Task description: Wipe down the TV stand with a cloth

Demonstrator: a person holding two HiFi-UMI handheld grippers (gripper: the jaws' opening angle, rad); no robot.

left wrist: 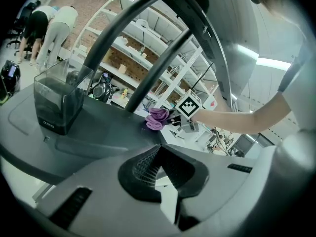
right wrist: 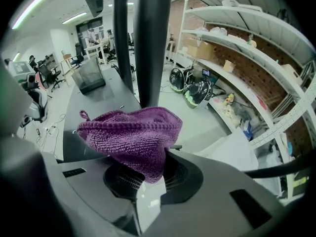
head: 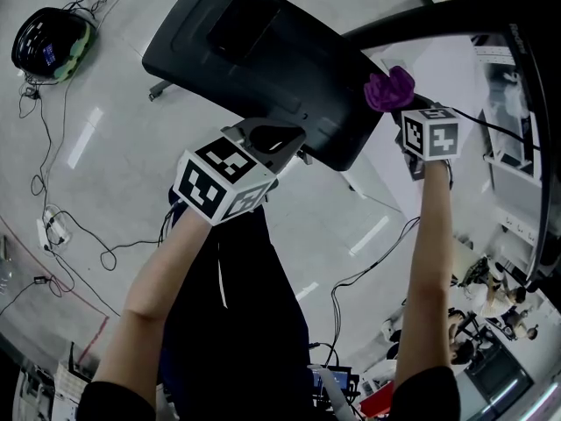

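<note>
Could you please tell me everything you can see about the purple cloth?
The purple cloth is a small knitted piece with a ribbed edge and a little loop at one corner. Bunched up, it is pinched in the right hand-held gripper, fanning out above the jaws. It sits at the edge of the dark TV stand, beside its poles; contact with the stand is unclear.

Pale floor [head: 114,200], shelving [right wrist: 232,21], perhaps brick wall [right wrist: 174,14]

Small white print low on the clear box [left wrist: 58,100], too tiny to read. Nothing else here carries any legible text.
</note>
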